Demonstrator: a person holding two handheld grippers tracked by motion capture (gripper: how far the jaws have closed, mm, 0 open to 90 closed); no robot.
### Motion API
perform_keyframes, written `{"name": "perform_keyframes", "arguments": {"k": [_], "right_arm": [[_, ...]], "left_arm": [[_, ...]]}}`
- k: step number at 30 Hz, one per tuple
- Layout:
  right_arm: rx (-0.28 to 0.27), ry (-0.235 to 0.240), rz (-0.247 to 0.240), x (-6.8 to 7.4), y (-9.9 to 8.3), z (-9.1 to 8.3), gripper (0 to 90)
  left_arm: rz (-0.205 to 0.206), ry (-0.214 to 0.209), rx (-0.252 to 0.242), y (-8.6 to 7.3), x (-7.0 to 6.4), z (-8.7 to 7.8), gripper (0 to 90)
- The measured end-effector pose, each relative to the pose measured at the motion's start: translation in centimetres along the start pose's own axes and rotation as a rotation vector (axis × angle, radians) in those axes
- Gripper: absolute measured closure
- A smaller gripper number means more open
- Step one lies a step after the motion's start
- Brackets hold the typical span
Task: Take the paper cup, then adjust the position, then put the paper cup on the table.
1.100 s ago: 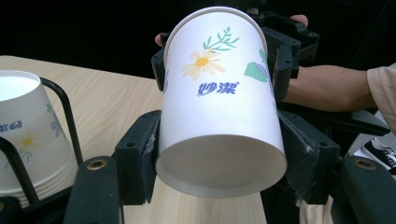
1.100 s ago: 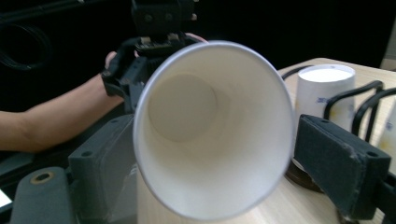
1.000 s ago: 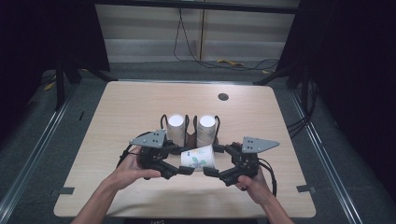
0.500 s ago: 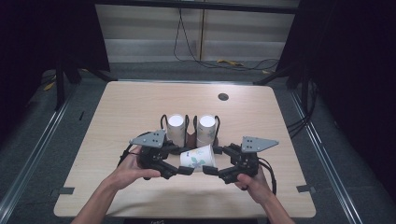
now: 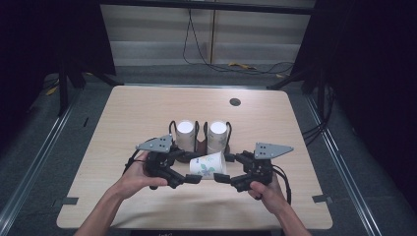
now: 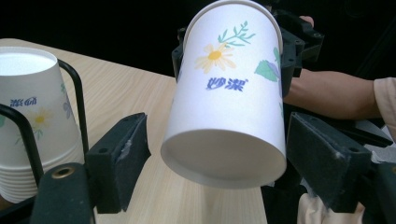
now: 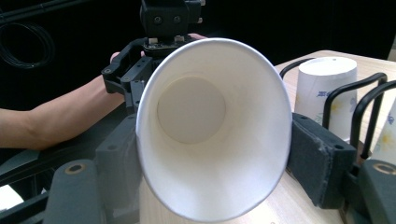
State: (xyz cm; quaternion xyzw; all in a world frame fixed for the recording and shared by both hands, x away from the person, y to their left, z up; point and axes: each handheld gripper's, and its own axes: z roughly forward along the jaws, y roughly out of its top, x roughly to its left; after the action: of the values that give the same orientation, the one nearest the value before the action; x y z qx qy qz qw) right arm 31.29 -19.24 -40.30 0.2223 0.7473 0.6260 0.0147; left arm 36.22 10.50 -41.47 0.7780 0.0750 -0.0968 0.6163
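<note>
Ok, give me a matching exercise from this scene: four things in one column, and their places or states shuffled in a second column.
Things:
1. flowered cup
2. cup stacks
3. left gripper
4. dark round disc

Places or states:
A. upside down in the black wire holder
B. near the far edge of the table
C. on its side, rim toward the right gripper
D. jaws spread on either side of the cup's base

Pairs: 1-C, 2-A, 3-D, 4-B
</note>
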Motion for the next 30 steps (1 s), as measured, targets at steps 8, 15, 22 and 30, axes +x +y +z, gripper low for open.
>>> {"name": "perform_keyframes", "arguments": {"k": [8,15,22,30], "right_arm": [[0.039,-0.088,0.020,-0.5,-0.1,-1.1,26.3],[0.116,-0.227,0.040,-1.0,-0.3,-2.1,26.6],[0.222,-0.360,0.075,-2.0,-0.6,-2.7,27.0],[0.321,-0.476,0.108,-3.0,-0.7,-3.0,27.4]], "left_arm": [[0.007,0.074,0.041,-0.2,0.1,-0.1,15.9],[0.025,0.213,0.084,-0.9,0.4,-0.3,16.0],[-0.019,0.309,0.129,-2.0,1.0,-0.8,16.3],[-0.026,0.348,0.150,-2.7,1.2,-1.6,16.4]]}}
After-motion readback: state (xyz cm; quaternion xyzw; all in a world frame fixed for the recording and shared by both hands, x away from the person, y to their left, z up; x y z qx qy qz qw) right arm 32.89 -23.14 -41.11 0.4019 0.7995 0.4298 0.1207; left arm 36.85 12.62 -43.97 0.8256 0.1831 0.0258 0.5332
